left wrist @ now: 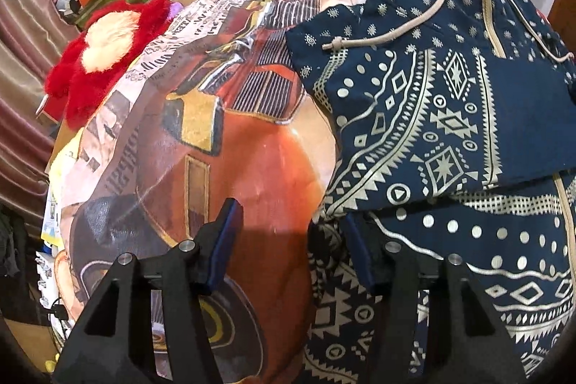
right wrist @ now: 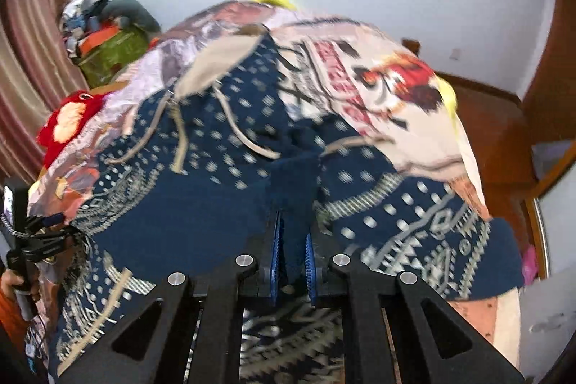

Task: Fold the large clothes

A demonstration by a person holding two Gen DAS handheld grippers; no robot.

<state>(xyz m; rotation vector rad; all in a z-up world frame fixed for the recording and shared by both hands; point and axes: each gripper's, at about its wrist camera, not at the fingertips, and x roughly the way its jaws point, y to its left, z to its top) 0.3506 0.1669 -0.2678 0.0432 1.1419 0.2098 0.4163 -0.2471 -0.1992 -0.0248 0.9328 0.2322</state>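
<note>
Navy hoodie [left wrist: 450,117] with cream pattern lies on a printed bedsheet [left wrist: 223,117], partly folded: one patterned flap sits over the lower body, cream drawstring [left wrist: 392,31] across the chest.

Left gripper [left wrist: 291,240]: jaws wide, nothing between them, at the hoodie's edge where it meets the sheet.

Right gripper [right wrist: 292,251]: jaws narrow, pinching a raised fold of the hoodie [right wrist: 223,204]. Right view is blurred.

Red plush toy [left wrist: 104,56] near the sheet's far left edge; curtain [left wrist: 25,67] behind.
</note>
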